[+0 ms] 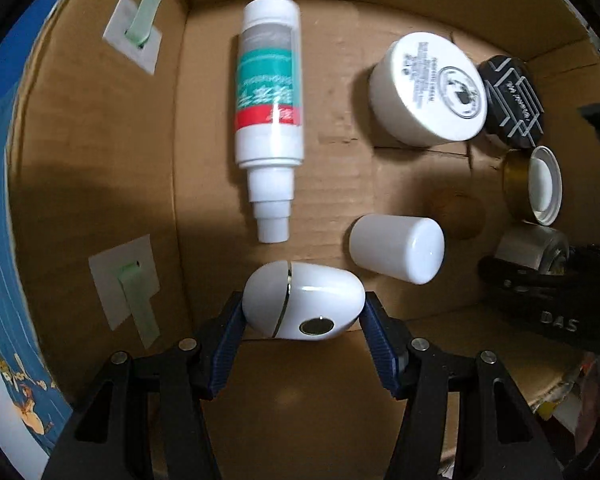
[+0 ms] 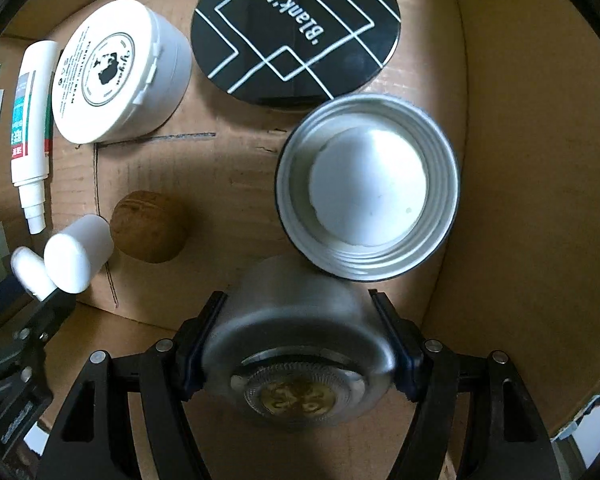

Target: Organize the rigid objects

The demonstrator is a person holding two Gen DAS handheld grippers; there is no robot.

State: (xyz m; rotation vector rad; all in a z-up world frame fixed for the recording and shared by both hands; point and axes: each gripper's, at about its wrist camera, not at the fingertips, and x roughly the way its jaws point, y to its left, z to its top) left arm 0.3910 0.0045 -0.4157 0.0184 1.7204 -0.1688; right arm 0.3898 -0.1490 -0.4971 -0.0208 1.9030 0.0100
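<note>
My left gripper (image 1: 304, 312) is shut on a white egg-shaped case (image 1: 304, 304) with a round metal button, held just above the floor of a cardboard box (image 1: 100, 184). My right gripper (image 2: 300, 340) is shut on a grey round metal object (image 2: 296, 344) with a ringed face, low over the box floor. It shows in the left wrist view (image 1: 536, 248) at the right. The left gripper and white case show at the left edge of the right wrist view (image 2: 32, 272).
In the box lie a white bottle with green and red label (image 1: 270, 120), a white cap (image 1: 396, 250), a white round jar (image 2: 116, 72), a black "Blank.ME" disc (image 2: 296, 28), a gold-sided lid (image 2: 368, 188) and a walnut (image 2: 148, 226).
</note>
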